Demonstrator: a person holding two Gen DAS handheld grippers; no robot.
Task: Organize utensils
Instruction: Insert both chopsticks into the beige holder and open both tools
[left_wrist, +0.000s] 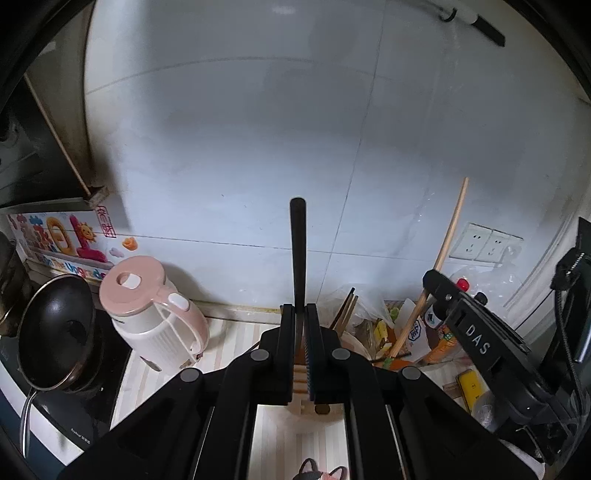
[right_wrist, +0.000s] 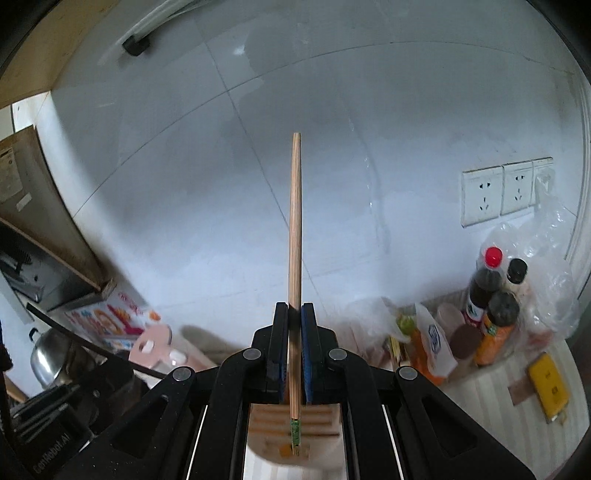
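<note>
The left gripper has its fingers clenched on a slim matte-black utensil handle with a rounded tip, which stands upright above them before the white tiled wall. The right gripper has its fingers clenched on a long, round, light-brown wooden chopstick with fine lengthwise grain and a green patterned band near its lower end, also upright. Below both sits a slotted pale wooden holder on the striped surface, with a pink-lidded white kettle to the left.
</note>
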